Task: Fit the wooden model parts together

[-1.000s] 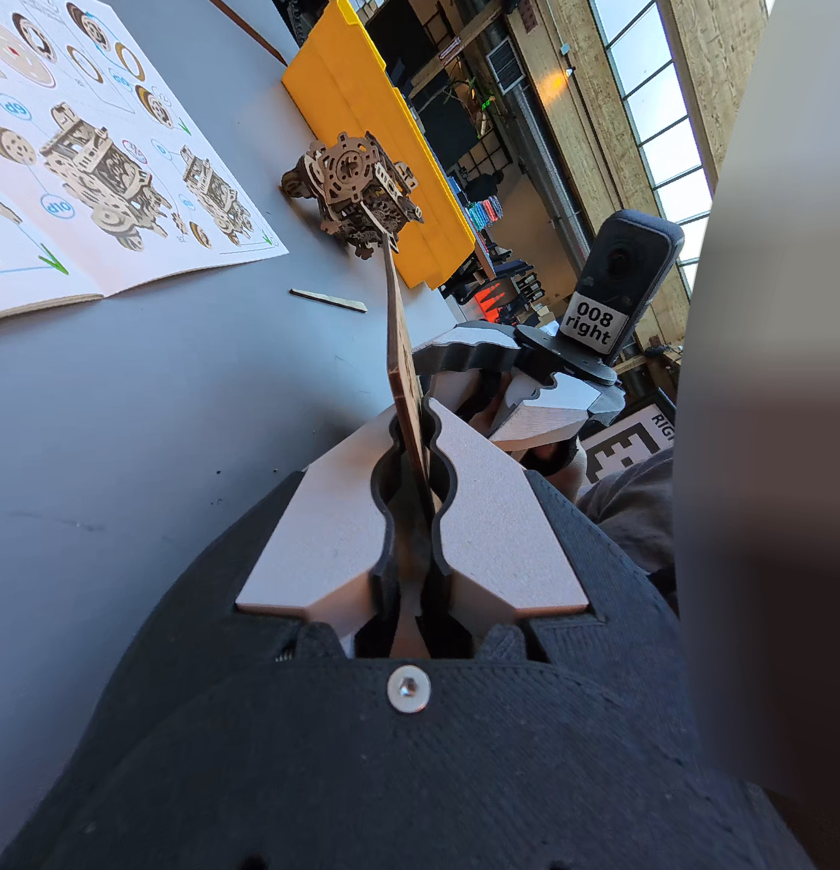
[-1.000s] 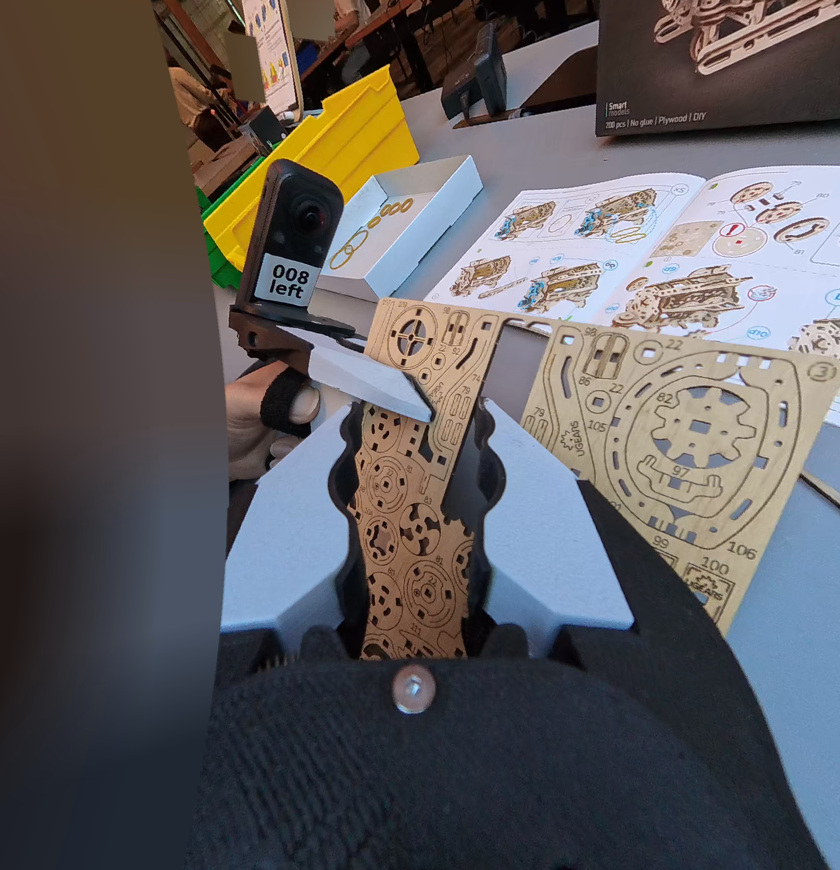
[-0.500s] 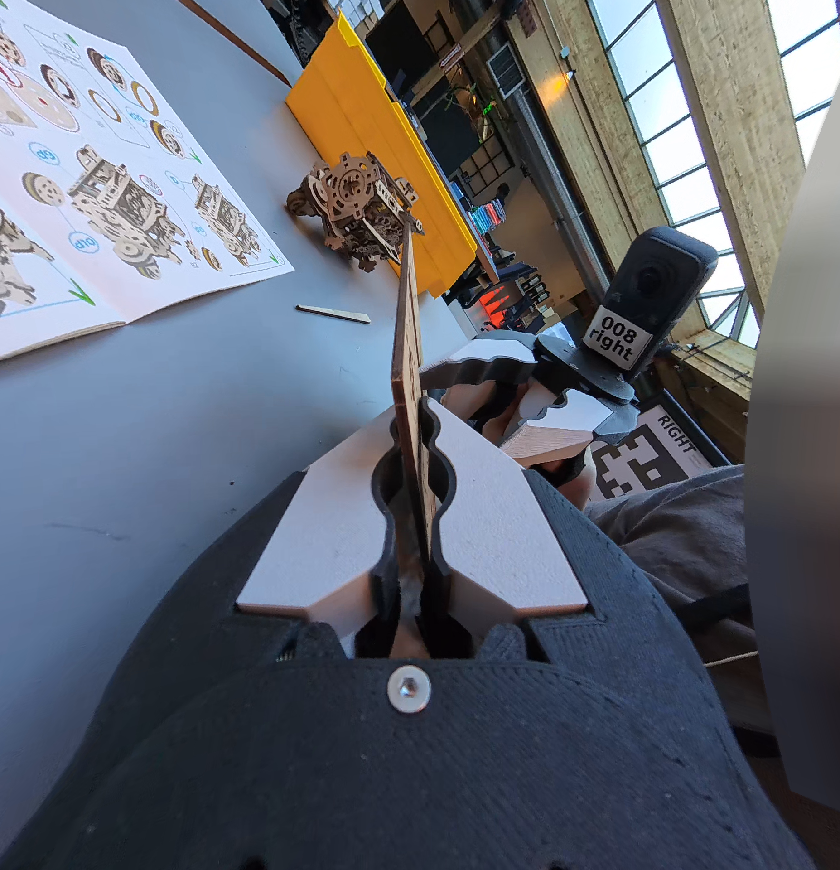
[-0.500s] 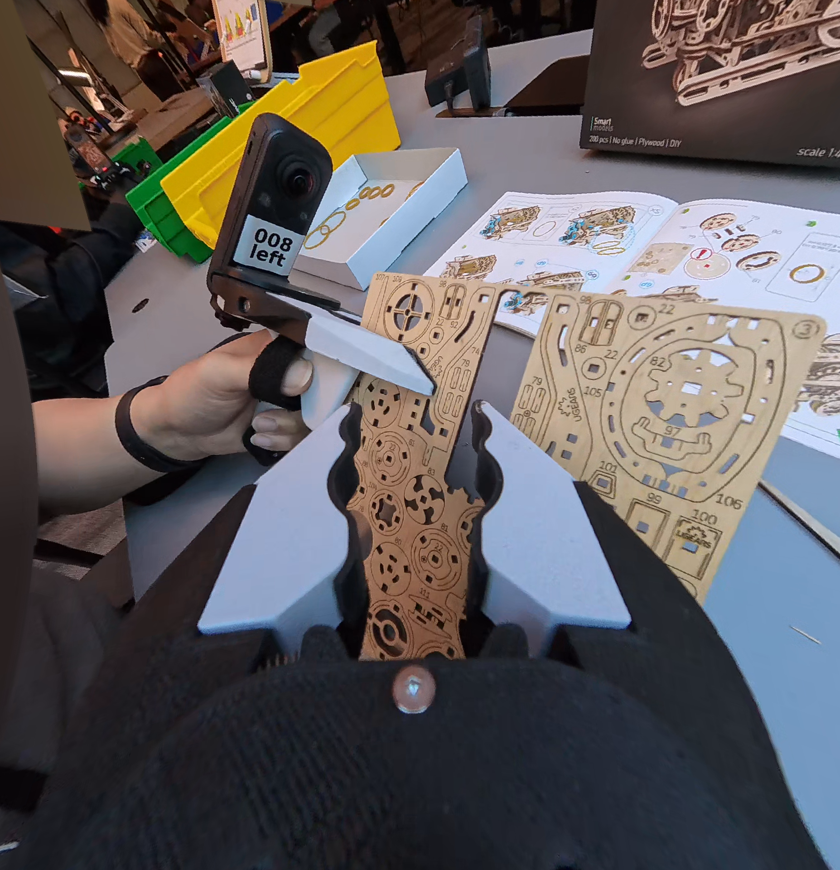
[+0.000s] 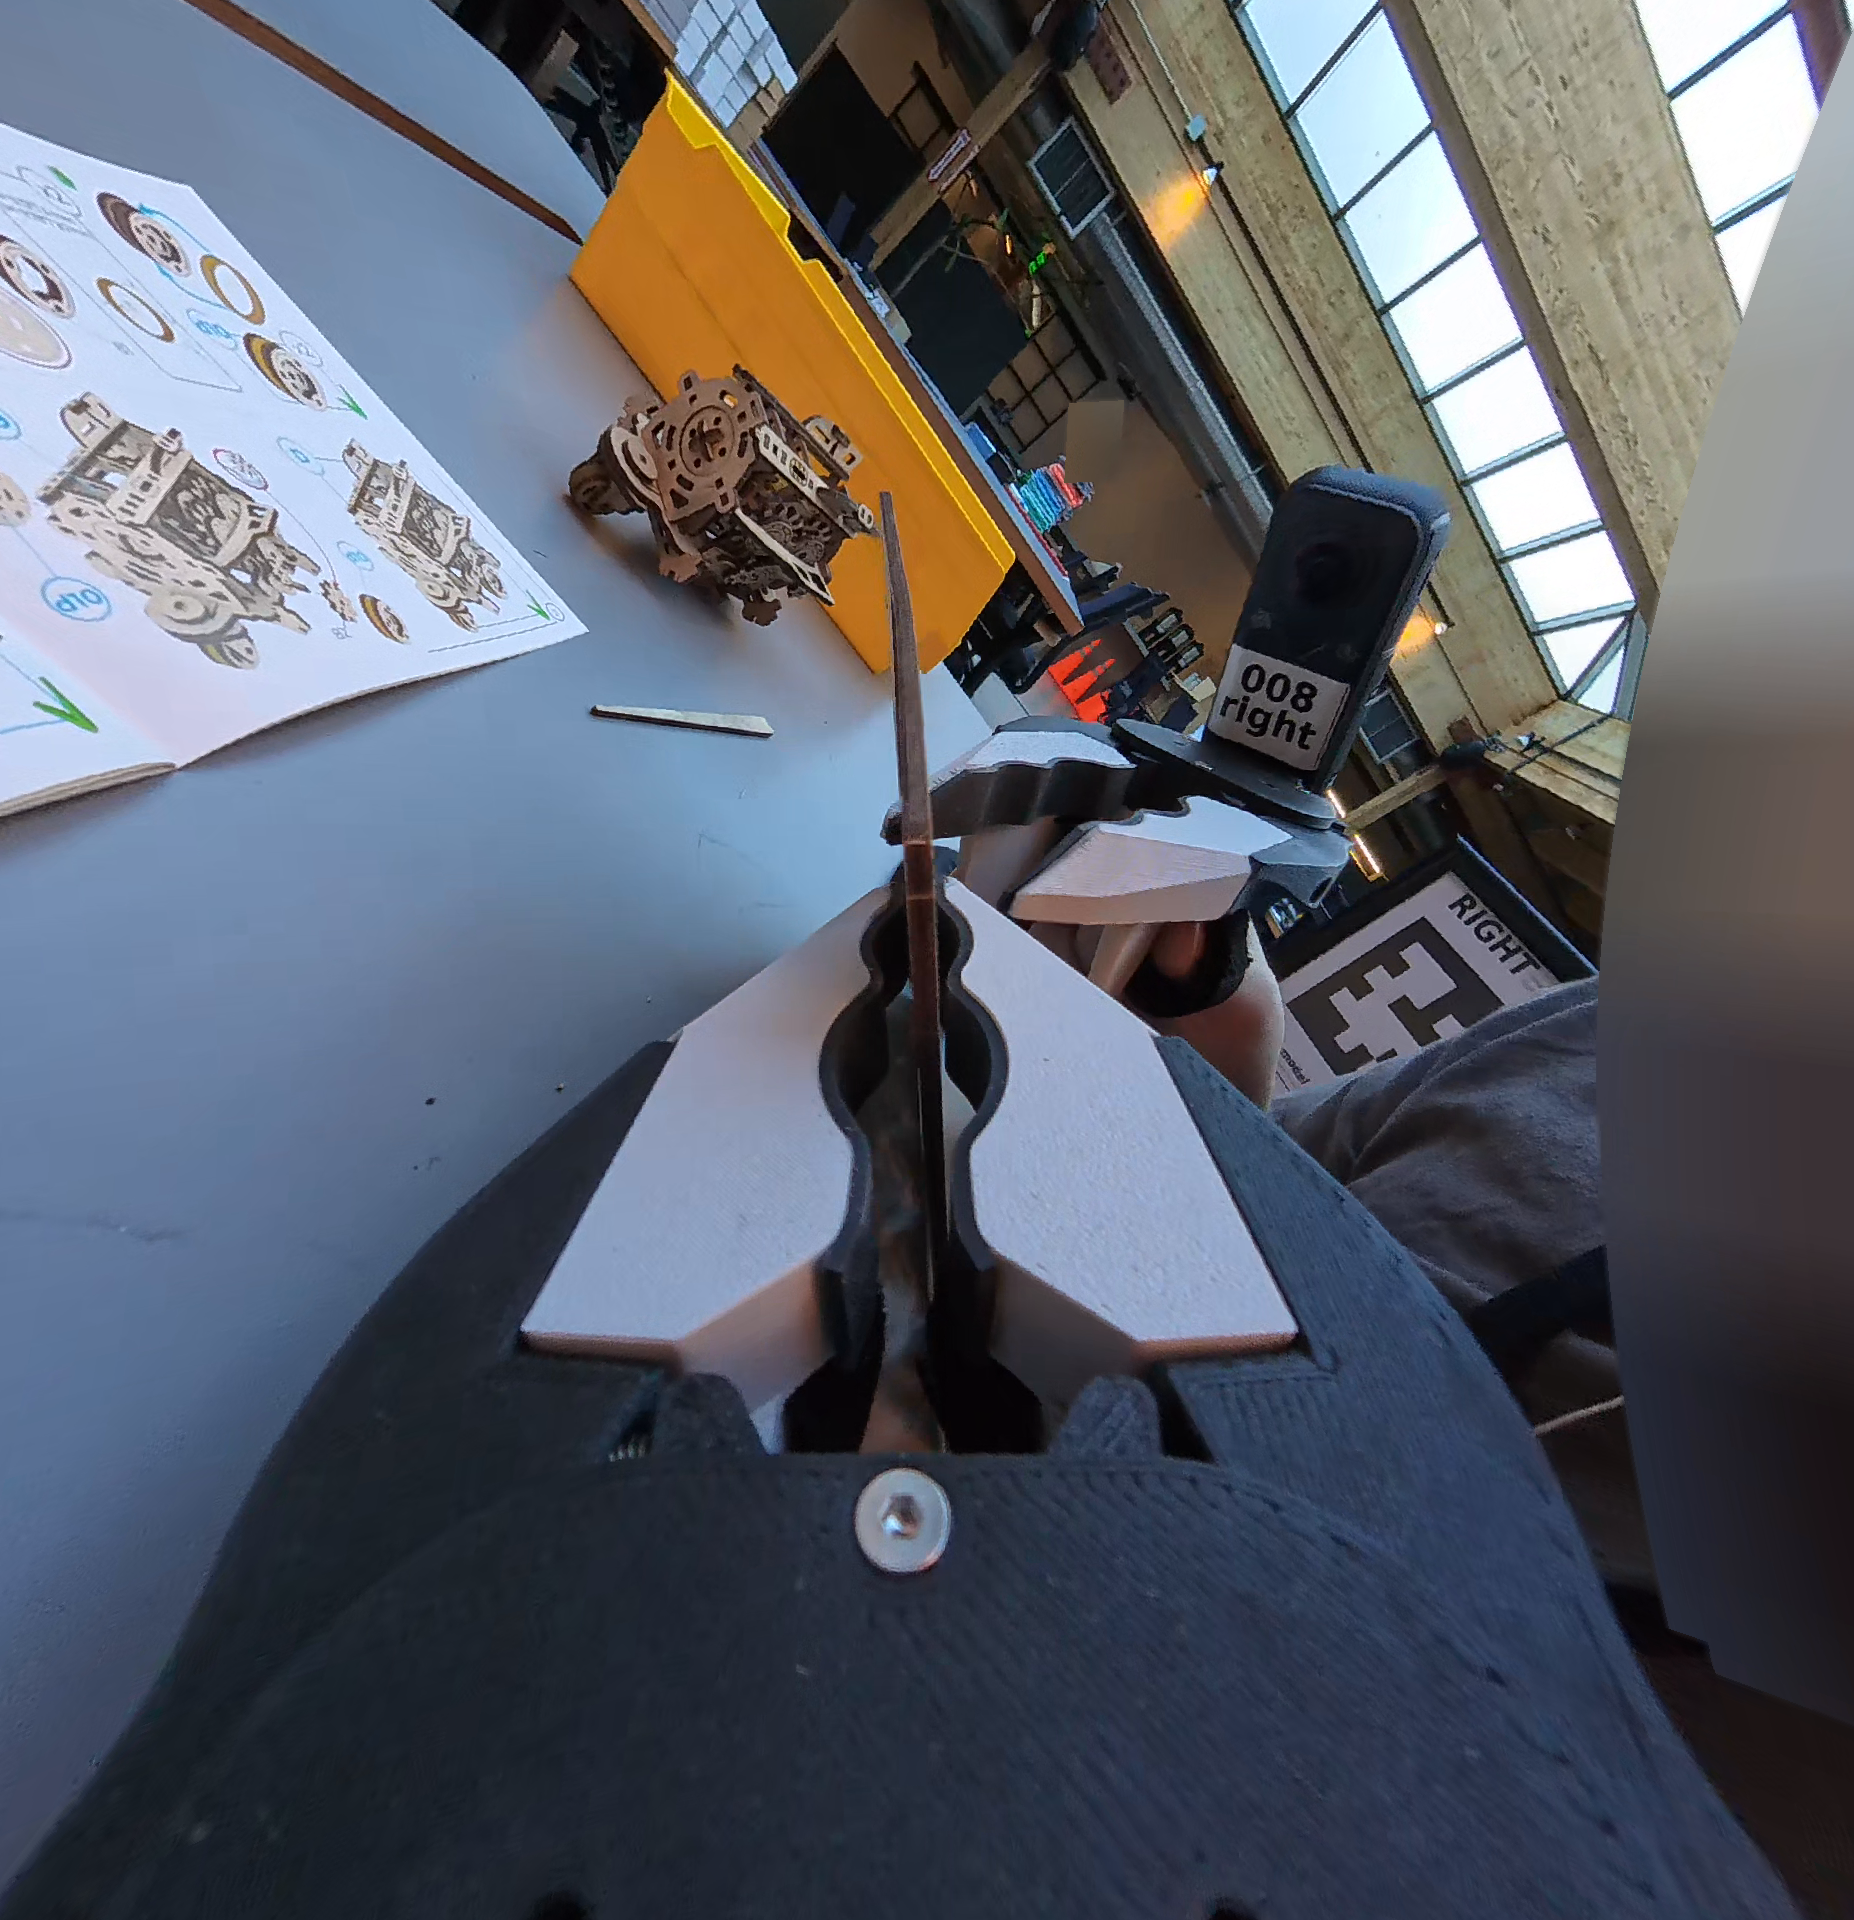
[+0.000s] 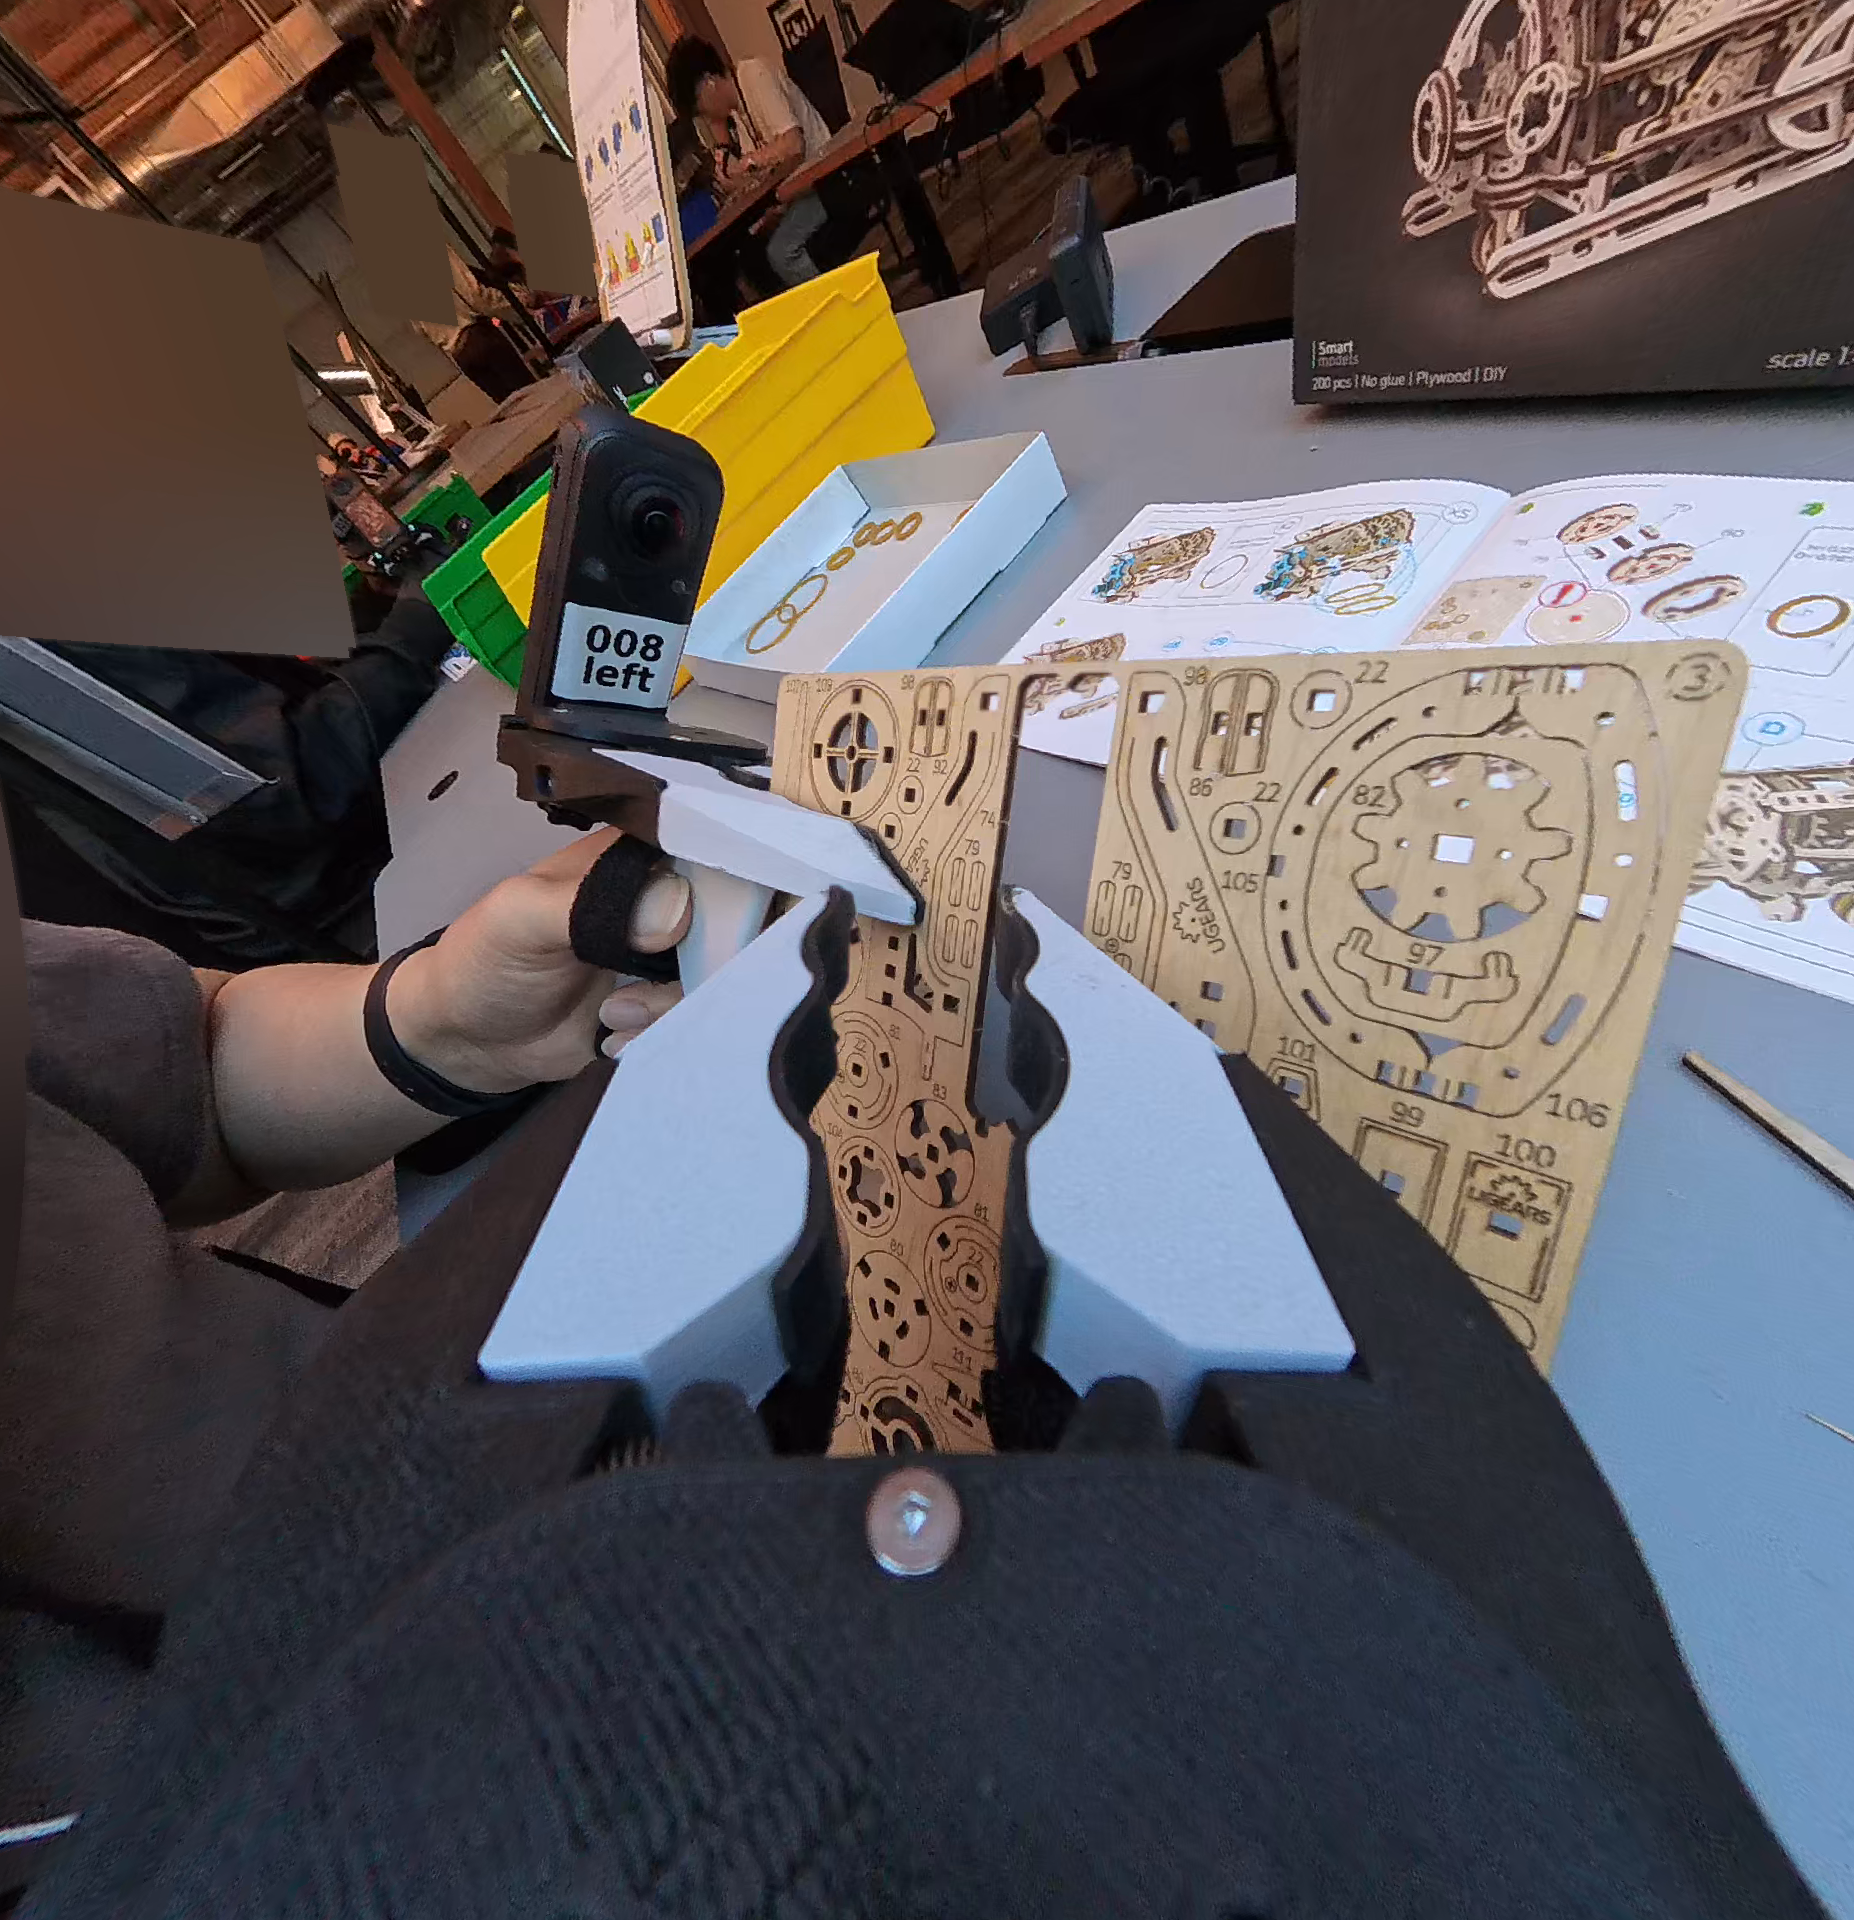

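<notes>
My left gripper [image 5: 915, 914] is shut on the edge of a laser-cut plywood sheet [image 5: 902, 675] and holds it upright above the grey table. In the right wrist view the sheet [image 6: 1422, 883] faces me, with the left gripper [image 6: 892, 894] clamped on its left strip. My right gripper [image 6: 921, 914] is open, its fingertips close to the sheet's face and straddling a narrow cut slot. It also shows in the left wrist view [image 5: 954, 862], right beside the sheet. A partly built wooden model [image 5: 725, 499] stands on the table beyond.
An open instruction booklet [image 6: 1525, 582] lies behind the sheet, also at the left [image 5: 175, 468]. A yellow bin [image 5: 798, 343], a white tray with rings [image 6: 881, 561], a black kit box [image 6: 1588, 187] and a loose wooden stick [image 5: 684, 719] are on the table. My left and right fingertips are right by each other.
Both grippers have shifted and tilted a little with the sheet, which now stands more upright and squarer to the right camera. The left grip is unchanged and the right jaws stay apart.
</notes>
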`<action>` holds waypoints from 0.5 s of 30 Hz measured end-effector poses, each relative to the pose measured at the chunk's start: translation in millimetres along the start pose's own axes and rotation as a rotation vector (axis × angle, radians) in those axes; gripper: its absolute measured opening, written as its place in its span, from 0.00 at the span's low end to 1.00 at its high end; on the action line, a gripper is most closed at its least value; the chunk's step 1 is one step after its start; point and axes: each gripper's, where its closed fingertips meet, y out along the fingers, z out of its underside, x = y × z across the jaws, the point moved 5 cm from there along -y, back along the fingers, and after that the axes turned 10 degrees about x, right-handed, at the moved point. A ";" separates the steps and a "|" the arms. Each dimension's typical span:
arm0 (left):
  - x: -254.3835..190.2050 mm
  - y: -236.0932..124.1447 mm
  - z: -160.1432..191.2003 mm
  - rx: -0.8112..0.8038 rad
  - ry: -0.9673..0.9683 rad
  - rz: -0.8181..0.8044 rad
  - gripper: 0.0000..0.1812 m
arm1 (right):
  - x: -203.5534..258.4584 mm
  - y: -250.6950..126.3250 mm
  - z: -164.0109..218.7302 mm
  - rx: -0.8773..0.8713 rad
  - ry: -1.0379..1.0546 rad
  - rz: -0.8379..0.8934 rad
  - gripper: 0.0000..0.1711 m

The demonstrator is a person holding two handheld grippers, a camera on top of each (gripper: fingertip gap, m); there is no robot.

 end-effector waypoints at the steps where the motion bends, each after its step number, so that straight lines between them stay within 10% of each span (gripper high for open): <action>1: -0.5 0.0 0.0 0.000 0.003 0.000 0.00 | -0.4 -0.3 0.0 -0.003 0.003 -0.001 0.14; 15: 1.0 1.5 1.3 0.007 0.033 -0.026 0.01 | -5.3 0.3 1.3 -0.003 0.048 -0.022 0.12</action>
